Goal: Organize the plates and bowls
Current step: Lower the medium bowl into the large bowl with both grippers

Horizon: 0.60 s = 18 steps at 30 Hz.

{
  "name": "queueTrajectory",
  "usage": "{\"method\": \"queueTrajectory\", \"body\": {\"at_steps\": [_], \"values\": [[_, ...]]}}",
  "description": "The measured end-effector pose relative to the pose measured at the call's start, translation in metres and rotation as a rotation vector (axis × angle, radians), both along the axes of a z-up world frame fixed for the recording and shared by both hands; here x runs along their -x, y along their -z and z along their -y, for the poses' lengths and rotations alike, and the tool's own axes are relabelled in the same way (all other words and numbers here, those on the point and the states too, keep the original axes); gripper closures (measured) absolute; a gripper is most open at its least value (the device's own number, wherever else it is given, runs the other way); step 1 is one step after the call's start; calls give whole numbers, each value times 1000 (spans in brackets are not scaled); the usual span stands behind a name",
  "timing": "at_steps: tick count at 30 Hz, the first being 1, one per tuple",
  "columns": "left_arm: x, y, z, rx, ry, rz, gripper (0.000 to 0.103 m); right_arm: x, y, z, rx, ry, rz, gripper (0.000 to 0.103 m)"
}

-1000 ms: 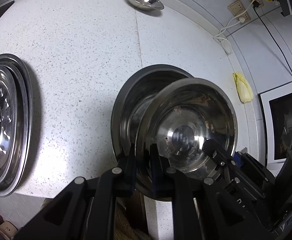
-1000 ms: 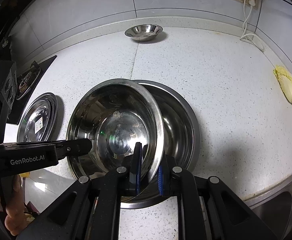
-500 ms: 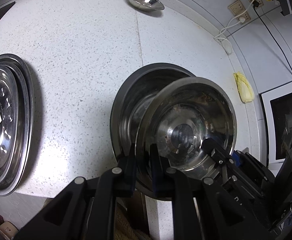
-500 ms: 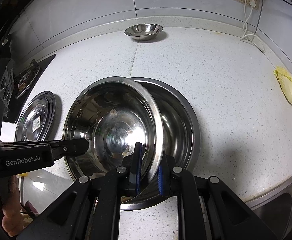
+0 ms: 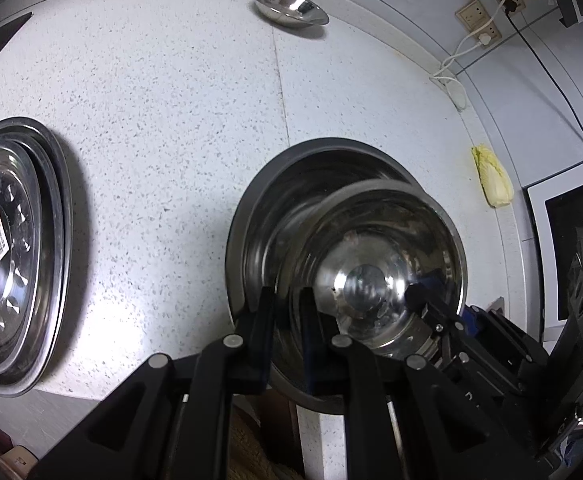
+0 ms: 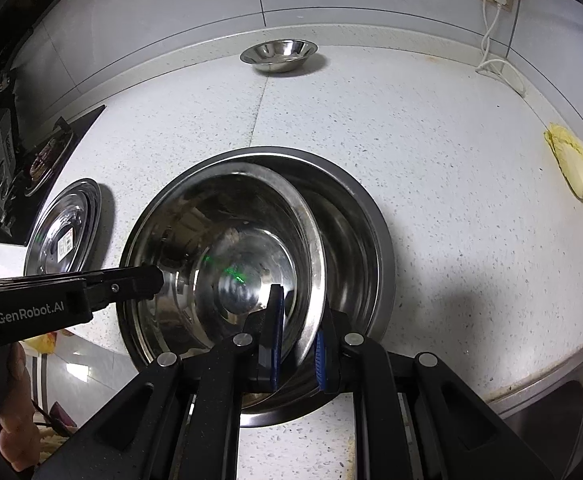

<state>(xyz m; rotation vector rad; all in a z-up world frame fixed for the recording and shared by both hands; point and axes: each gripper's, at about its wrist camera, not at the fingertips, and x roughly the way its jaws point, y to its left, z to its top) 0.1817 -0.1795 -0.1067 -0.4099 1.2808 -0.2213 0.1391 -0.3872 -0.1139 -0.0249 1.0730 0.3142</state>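
1. Left gripper [image 5: 287, 332] and right gripper [image 6: 295, 336] fingers clamped on opposite rims of 1 steel bowl [image 6: 227, 264], tilted over 1 larger basin [image 6: 355, 240] at bench [image 6: 451, 200] edge.
2. Left: stacked plates [image 5: 7, 256].
3. Right: 1 yellow cabbage [image 6: 575, 168].
4. Farthest: 1 small bowl [image 6: 279, 54].

The steel bowl [image 5: 375, 276] is clamped at its near rim by the left gripper [image 5: 289, 320] and at its right rim by the right gripper [image 5: 431, 300], tilted over a larger basin [image 5: 291, 184] on the countertop [image 5: 171, 100].
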Motion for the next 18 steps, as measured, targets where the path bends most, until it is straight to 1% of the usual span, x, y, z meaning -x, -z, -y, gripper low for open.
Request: {"method": "queueTrajectory", "body": {"at_steps": [18], "values": [[-1, -1, 4, -5, 10, 19, 91, 1, 2, -1, 26, 13, 21, 91]]}}
